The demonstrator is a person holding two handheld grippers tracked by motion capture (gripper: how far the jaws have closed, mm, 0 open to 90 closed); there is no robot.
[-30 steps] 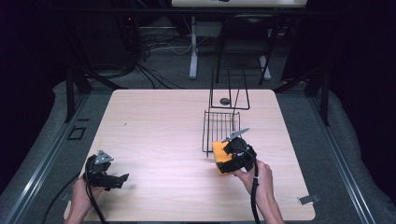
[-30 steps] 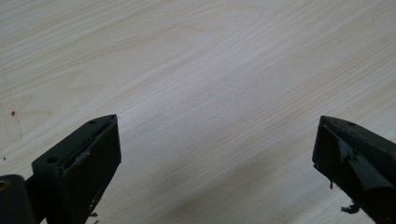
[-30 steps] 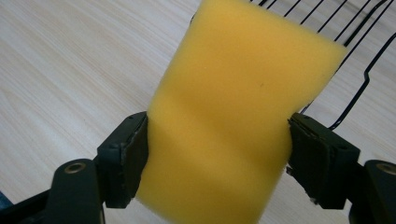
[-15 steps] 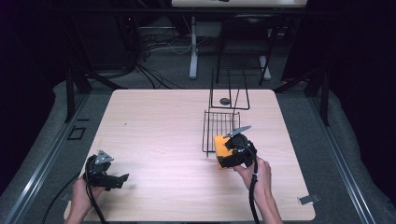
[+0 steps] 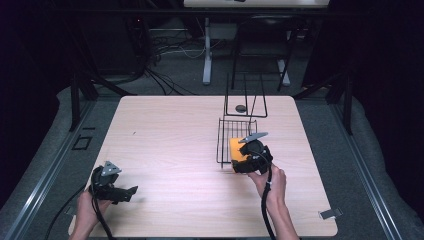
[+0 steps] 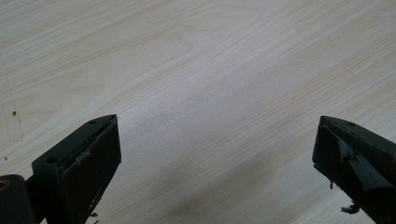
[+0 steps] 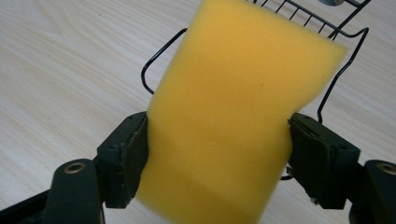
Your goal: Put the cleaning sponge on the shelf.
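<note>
Toward the right side of a pale wooden tabletop (image 5: 165, 145), a person's right hand (image 5: 272, 182) is holding the right gripper (image 5: 248, 156), whose fingers (image 7: 133, 149) are pinching a yellow sponge (image 7: 233, 126) across its width. From the right gripper view the sponge is standing tall between the two black pads, its sides dented slightly inward where they are pressing. From the high view it is showing as an orange-yellow block (image 5: 236, 150) held at the near end of a black wire basket (image 5: 230, 131), which is sitting on the tabletop with a tall wire handle rising at its far end; whether the sponge is touching the wire cannot be told. A small dark round object (image 5: 241, 107) is lying on the tabletop beyond the basket, near the foot of the handle. Near the front left corner, the left hand (image 5: 87, 207) is resting with the left gripper (image 5: 131, 190), its fingers (image 6: 91, 158) spread wide over bare wood and holding nothing. The sponge is looking light, soft and springy, so it is likely to squash rather than slip, and a firm squeeze across its narrow sides, near the lower half as now, seems the sensible hold. Being foam, it should be in little danger of breaking if dropped into the basket, though its soft edges may catch on the wires.
</note>
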